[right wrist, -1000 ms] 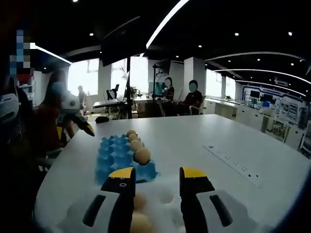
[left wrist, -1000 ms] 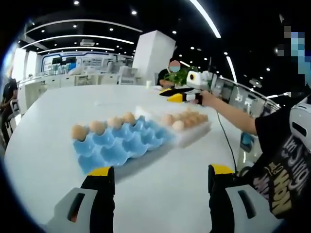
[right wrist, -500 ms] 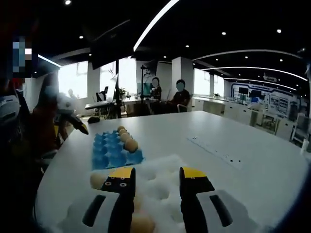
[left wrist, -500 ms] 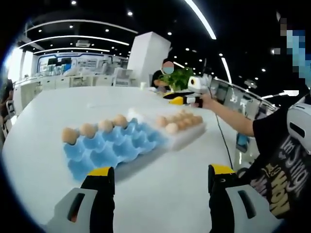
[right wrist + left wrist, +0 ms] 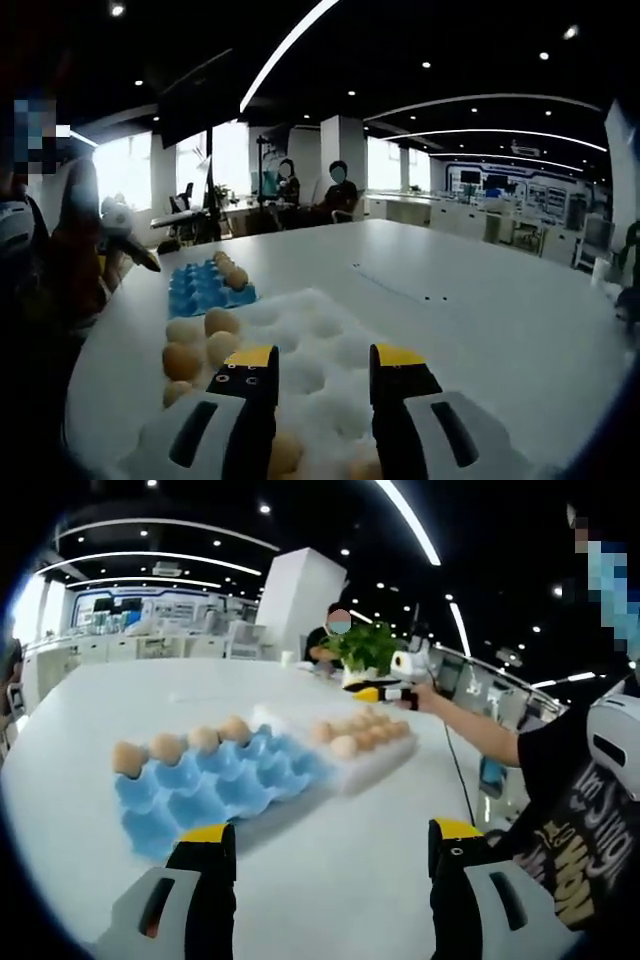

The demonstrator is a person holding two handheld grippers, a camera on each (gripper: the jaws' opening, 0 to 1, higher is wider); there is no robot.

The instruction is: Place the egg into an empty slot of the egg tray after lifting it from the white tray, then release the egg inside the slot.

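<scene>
Right hand-held gripper [image 5: 322, 362] has pulled back over the white tray [image 5: 330, 345] — a second ago the blue egg tray [image 5: 205, 288] sat right beyond my jaws, now it's gone small and distant toward the far-left of the right gripper view, and the white tray spreads out under the tips instead. Jaws stand apart, nothing between them. So I'm lining up for a pick, not a place. The loose eggs [image 5: 205, 340] cluster on the tray's left side, just left of my left jaw, with a couple more peeking near the bottom edge between the jaw bases; I can't yet say which one I'm aimed at. In the left gripper view the left hand-held gripper [image 5: 322, 852] hangs open too, empty, low over the white desk [image 5: 330, 880], and the view has drifted a touch so the egg tray [image 5: 205, 785] sits further left than before. That tray carries a single row of eggs [image 5: 180, 748] along its far edge, every slot nearer me bare, so there's plenty of room for the drop. The white tray [image 5: 365, 745] butts against its right end, and over it I see the right hand-held gripper [image 5: 385, 692] held out on the person's arm. My read: no egg lifted yet; next is to dip, close softly on one egg, then carry it across to the blue slots.
</scene>
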